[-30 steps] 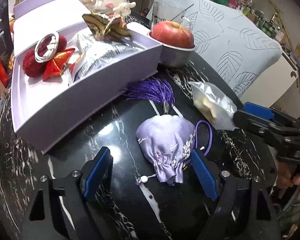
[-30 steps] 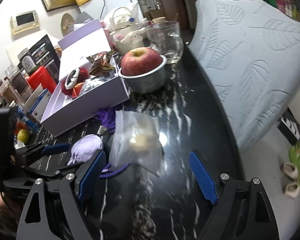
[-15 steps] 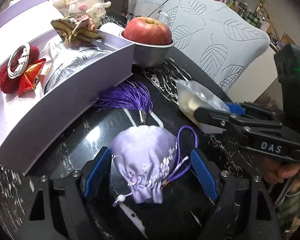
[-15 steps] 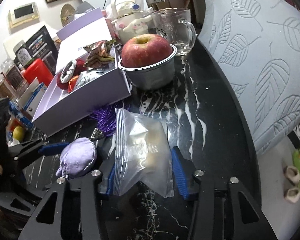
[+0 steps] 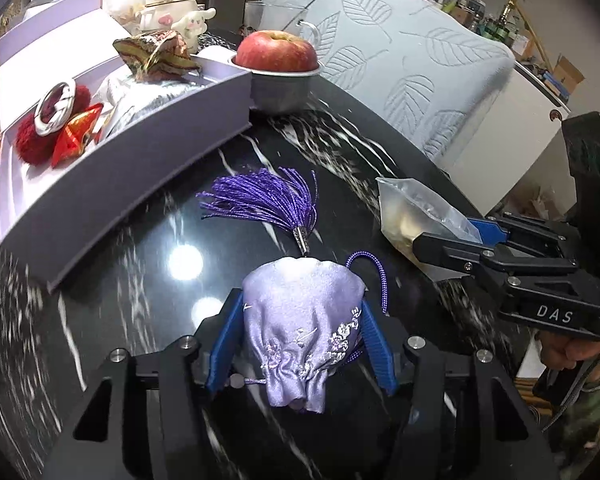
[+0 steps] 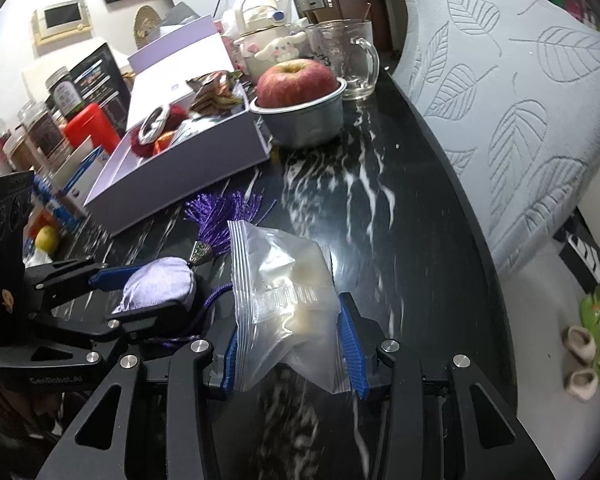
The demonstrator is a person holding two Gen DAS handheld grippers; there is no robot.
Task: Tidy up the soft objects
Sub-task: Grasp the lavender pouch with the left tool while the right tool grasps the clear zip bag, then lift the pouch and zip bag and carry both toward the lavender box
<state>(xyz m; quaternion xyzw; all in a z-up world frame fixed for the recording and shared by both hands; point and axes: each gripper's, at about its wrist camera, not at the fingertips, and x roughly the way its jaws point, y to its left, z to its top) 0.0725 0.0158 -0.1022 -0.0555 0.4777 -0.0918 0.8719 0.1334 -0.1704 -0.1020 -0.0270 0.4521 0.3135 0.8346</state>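
A lilac embroidered drawstring pouch (image 5: 296, 344) lies on the black marble table (image 5: 112, 280), its purple tassel (image 5: 264, 200) spread out behind it. My left gripper (image 5: 300, 304) has its jaws closing, and both blue pads press the pouch's sides. A clear zip bag (image 6: 276, 264) with something pale inside sits between the pads of my right gripper (image 6: 288, 320), which is shut on it. In the right wrist view the left gripper (image 6: 140, 292) shows on the pouch (image 6: 156, 284). In the left wrist view the right gripper (image 5: 452, 236) holds the bag (image 5: 412, 212).
An open lilac box (image 5: 140, 160) at the left back holds a red pompom, a red packet and other soft items. A metal bowl with an apple (image 5: 278, 56) stands beside it, a glass mug (image 6: 348, 60) behind. A leaf-patterned cushion (image 5: 420, 80) borders the table's right edge.
Both grippers went from wide open to closed. The right one moved onto the zip bag and shut first. The left slid forward around the pouch and squeezed in on it.
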